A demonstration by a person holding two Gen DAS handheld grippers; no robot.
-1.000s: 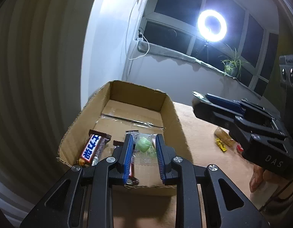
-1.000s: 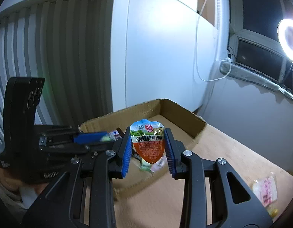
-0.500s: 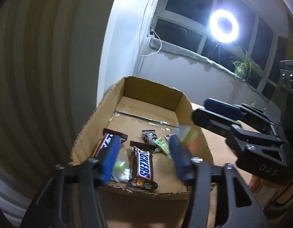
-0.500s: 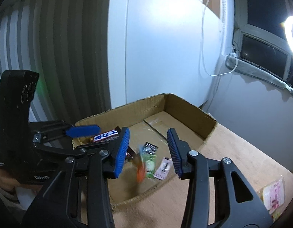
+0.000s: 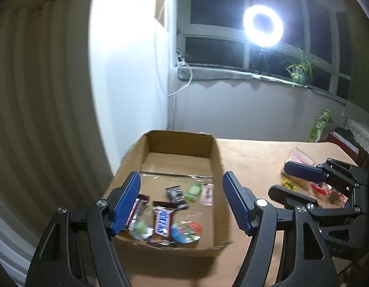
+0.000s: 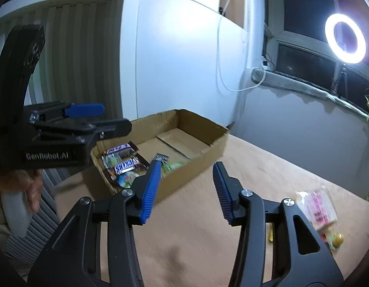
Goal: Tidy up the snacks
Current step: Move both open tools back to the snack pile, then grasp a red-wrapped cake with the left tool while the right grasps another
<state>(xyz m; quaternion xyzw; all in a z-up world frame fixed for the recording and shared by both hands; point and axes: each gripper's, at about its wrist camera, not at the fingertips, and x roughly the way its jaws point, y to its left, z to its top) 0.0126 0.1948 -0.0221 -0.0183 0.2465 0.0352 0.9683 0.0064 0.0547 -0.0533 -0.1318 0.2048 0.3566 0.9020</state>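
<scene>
Both grippers, left (image 5: 182,205) and right (image 6: 185,190), gape with nothing between their blue pads. Beyond them, snacks (image 5: 163,223) in bright blue, brown and green wrappers lie clustered at the near end of the shallow cardboard box (image 5: 215,157) on the table (image 6: 268,167).

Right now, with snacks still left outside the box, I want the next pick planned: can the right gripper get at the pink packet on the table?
Probably yes: the right gripper is open and empty, and the pink packet lies exposed on the table, with nothing between.
</scene>
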